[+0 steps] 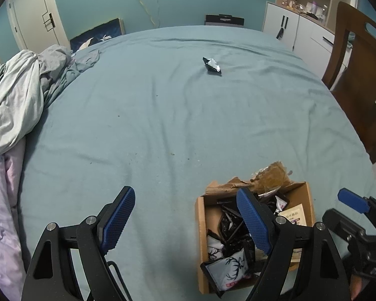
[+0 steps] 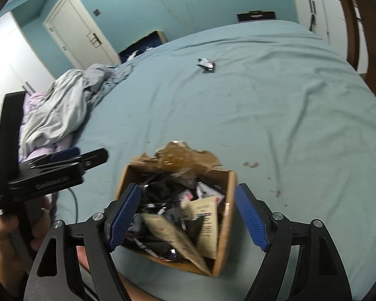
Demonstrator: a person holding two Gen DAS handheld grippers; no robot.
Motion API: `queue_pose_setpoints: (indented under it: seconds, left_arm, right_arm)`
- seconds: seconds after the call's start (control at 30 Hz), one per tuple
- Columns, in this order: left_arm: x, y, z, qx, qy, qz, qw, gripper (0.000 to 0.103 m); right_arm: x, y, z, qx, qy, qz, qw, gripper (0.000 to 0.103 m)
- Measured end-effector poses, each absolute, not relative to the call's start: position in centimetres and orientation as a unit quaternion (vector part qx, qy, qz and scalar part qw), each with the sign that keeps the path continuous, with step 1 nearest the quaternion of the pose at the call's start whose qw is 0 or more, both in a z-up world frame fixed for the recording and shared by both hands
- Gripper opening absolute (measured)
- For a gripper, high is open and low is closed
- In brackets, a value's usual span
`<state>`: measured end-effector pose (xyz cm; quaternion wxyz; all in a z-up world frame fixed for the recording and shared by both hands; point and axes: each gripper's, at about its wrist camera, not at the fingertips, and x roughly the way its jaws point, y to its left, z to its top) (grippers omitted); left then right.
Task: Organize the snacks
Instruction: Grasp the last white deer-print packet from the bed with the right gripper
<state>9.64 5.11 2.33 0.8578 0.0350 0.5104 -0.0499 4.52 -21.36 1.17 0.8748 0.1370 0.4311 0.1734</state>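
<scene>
Bedroom clutter around my work area

I see a crumpled grey blanket [image 1: 20, 100] on the teal bedsheet [image 1: 163, 115], a wooden chair [image 1: 358, 75], and a white door [image 2: 75, 30].

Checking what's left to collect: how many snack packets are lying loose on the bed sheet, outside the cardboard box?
1: a black-and-silver snack packet lies alone far out on the sheet, well beyond the cardboard box. Others could be hidden under the crumpled bedding at the left.

Snack-filled box [image 1: 309, 195] beside wide-apart left gripper [image 1: 184, 222]
</scene>
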Motion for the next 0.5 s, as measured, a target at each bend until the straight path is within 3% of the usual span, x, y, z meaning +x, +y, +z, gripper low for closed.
queue_pose_setpoints:
  seconds: [0.5]
  left_arm:
    - [10.5, 4.7, 1.3, 0.043, 0.524, -0.048, 0.849, 0.092]
  right_arm:
    - [5.4, -20.0, 1.2, 0.105, 0.448, 0.138, 0.877, 0.077]
